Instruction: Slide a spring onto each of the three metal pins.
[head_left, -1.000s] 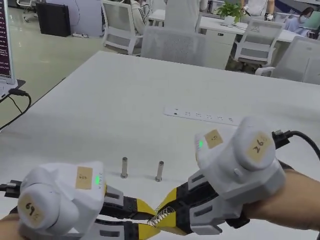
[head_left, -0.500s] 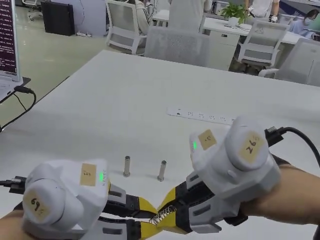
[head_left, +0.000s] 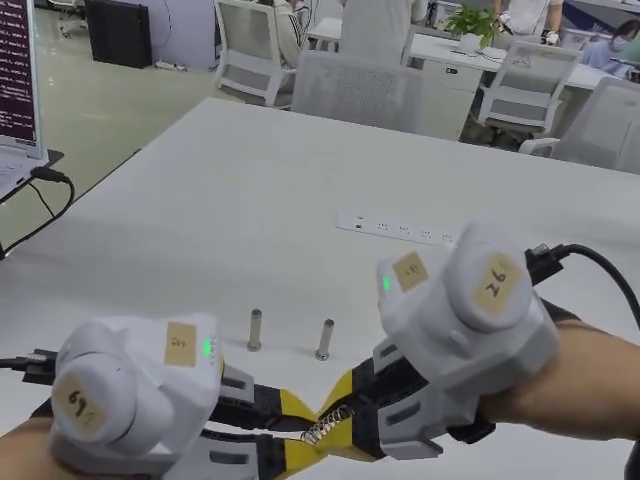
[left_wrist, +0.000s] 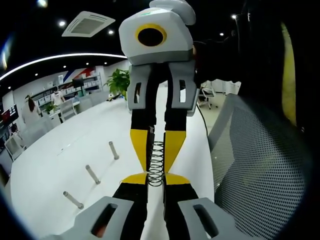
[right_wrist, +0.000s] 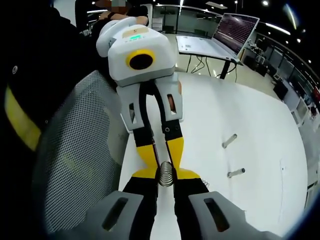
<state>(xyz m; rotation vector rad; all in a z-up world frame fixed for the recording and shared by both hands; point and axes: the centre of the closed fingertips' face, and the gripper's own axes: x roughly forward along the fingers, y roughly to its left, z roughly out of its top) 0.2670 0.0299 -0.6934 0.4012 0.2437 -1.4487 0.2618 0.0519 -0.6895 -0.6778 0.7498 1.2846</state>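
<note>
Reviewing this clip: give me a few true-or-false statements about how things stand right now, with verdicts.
1. The left gripper and the right gripper hold one spring between them. True.
2. The pins already carry springs. False: all three are bare.
3. The pins lie flat on the table. False: they stand upright.
4. A power strip lies on the table beyond the pins. True.
</note>
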